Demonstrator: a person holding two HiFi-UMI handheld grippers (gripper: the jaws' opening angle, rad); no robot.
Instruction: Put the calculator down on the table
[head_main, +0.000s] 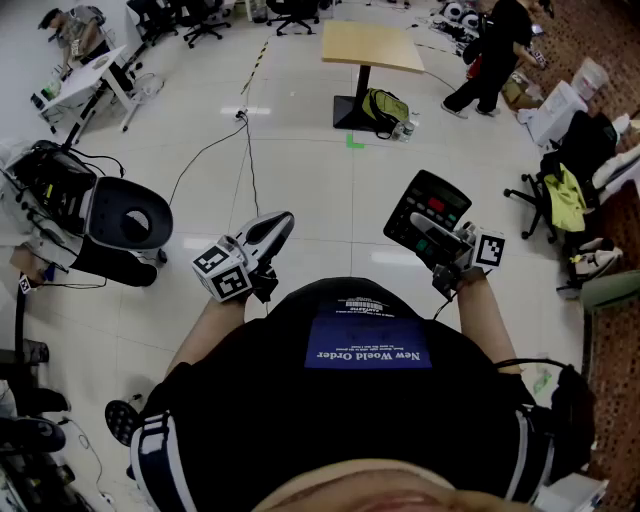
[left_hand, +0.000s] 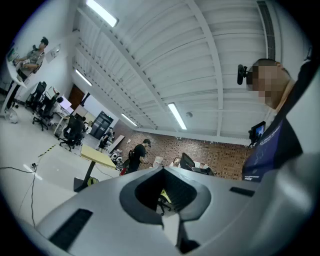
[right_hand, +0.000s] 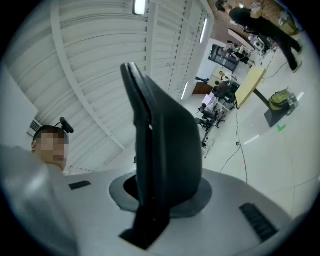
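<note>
Right gripper (head_main: 436, 238) jaws clamped on black calculator (head_main: 428, 203), held above floor (head_main: 300, 170). Left gripper (head_main: 272, 230) jaws closed together, empty. Wooden counter (head_main: 372, 45) well apart, ahead.

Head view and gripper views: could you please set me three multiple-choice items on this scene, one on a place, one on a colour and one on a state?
1. Where is the calculator? A on the floor; B in the right gripper; C on a chair.
2. What colour is the top of the table? A light wood; B red; C blue.
3. How do the jaws of the left gripper stand? A together, empty; B clamped on a cable; C wide apart.
Answers: B, the right gripper view shows its jaws clamped on the dark body; A, the head view shows a pale wooden top; A, the left gripper view shows the jaws meeting with nothing between.
</note>
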